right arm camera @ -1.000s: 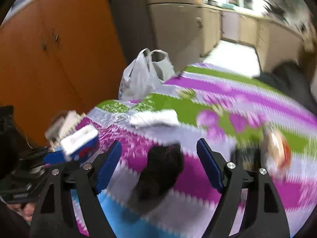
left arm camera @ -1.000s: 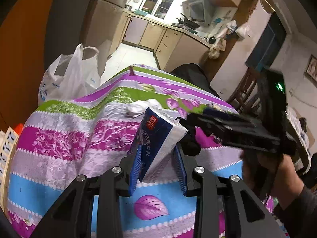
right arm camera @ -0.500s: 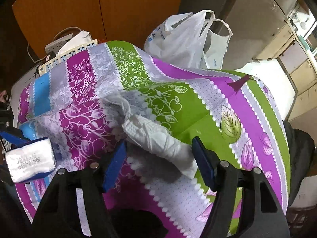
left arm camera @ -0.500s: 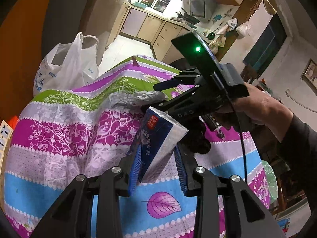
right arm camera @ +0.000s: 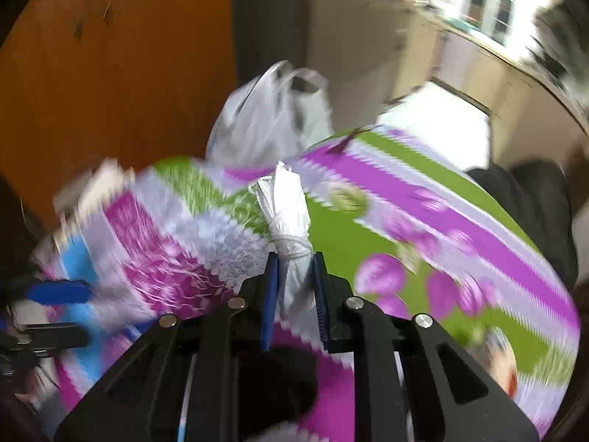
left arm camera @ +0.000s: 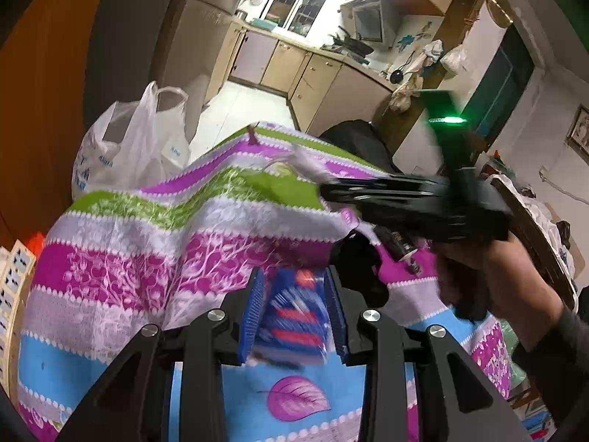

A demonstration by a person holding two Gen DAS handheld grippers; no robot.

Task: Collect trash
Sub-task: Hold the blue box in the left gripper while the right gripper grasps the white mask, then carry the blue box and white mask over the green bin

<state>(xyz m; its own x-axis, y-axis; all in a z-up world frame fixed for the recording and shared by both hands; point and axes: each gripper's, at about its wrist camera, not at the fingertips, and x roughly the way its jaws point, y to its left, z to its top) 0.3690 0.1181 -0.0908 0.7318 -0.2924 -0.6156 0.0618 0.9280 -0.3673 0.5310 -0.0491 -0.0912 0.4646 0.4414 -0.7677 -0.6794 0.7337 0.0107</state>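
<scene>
My left gripper is shut on a blue tissue pack, blurred and lying low between the blue pads, just above the striped tablecloth. My right gripper is shut on a crumpled white wad tied with string, lifted over the tablecloth. In the left wrist view the right gripper shows as a black body, its tips pointing left with a blurred white scrap at them. A white plastic bag stands open at the table's far left edge; it also shows in the right wrist view.
A black object lies on the cloth under my right gripper; it also shows in the left wrist view. An orange cabinet wall stands behind the bag. A dark chair sits beyond the table. Printed sheets lie at the left edge.
My right gripper closed on the white wad and lifted it off the cloth, swinging toward the bag. The tissue pack in my left gripper has dropped lower and tilted flat between the pads.
</scene>
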